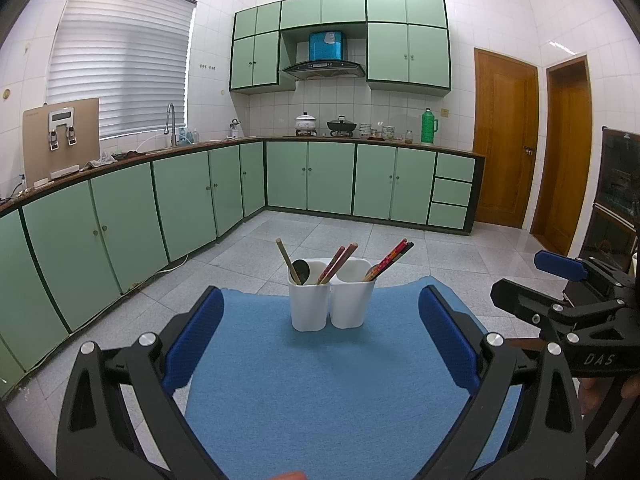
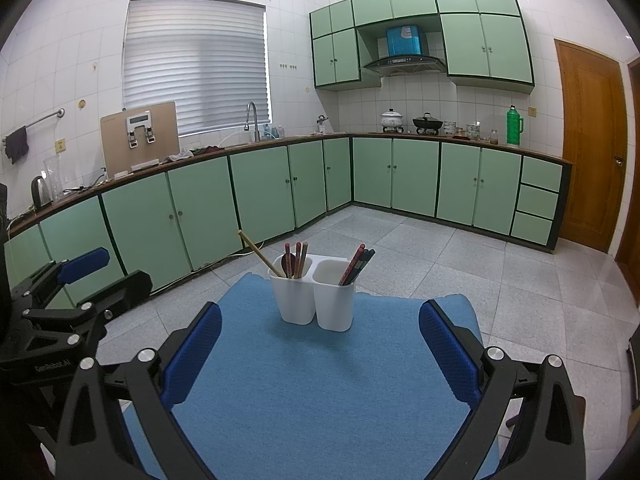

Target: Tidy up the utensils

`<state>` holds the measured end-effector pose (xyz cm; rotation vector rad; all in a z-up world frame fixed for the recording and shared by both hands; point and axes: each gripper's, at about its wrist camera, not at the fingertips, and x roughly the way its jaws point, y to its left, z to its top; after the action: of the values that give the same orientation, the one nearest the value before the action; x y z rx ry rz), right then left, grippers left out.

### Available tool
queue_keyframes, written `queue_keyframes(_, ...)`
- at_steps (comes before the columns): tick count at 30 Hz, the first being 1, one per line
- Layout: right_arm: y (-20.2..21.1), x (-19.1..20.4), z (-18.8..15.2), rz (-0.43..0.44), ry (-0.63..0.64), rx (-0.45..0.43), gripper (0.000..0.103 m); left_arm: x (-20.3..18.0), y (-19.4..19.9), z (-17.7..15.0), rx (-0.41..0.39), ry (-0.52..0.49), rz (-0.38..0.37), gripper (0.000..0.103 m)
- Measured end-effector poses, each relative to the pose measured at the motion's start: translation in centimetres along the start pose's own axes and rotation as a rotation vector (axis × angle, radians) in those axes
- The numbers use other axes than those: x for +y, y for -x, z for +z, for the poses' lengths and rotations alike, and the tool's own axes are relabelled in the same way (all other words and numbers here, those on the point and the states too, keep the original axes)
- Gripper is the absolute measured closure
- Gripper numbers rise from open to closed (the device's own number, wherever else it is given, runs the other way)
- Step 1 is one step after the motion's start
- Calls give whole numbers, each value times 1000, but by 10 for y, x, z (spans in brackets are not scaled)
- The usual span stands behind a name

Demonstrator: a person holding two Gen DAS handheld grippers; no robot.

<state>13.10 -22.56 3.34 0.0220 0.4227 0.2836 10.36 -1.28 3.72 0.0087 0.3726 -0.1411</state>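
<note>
Left wrist view: the lower ends of all utensils are hidden inside two white holders, the left holder (image 1: 310,300) and the right holder (image 1: 352,296), which are set touching side by side toward the far edge of a blue mat (image 1: 320,380). The mat's near edge is cut off by the frame and partly covered by the gripper frames. In the left holder one pale wooden stick (image 1: 286,258), one dark spoon (image 1: 301,270) and a pair of reddish-brown chopsticks (image 1: 338,264) are counted; the spoon's handle cannot be made out. In the right holder a bundle of red patterned chopsticks (image 1: 390,259) leans right; its exact count is hard to tell, at least one red and one dark stick being seen.

The left gripper (image 1: 320,344) is held spread wide with nothing between its blue pads, hanging over the near part of the mat, well short of the holders. The right gripper (image 2: 320,350) is likewise spread apart and carries nothing, also short of the holders. In the right wrist view three reddish sticks and the spoon are seen bunched in the left holder (image 2: 292,296), so the counts differ between views. Only one finger of each neighbouring gripper is visible at the frame edges
</note>
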Motion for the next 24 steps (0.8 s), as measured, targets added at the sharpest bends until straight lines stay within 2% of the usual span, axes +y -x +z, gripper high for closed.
queue_keyframes(24,-4,0,0,0,5,7,6,3,1,-1,-2,9,-2,8)
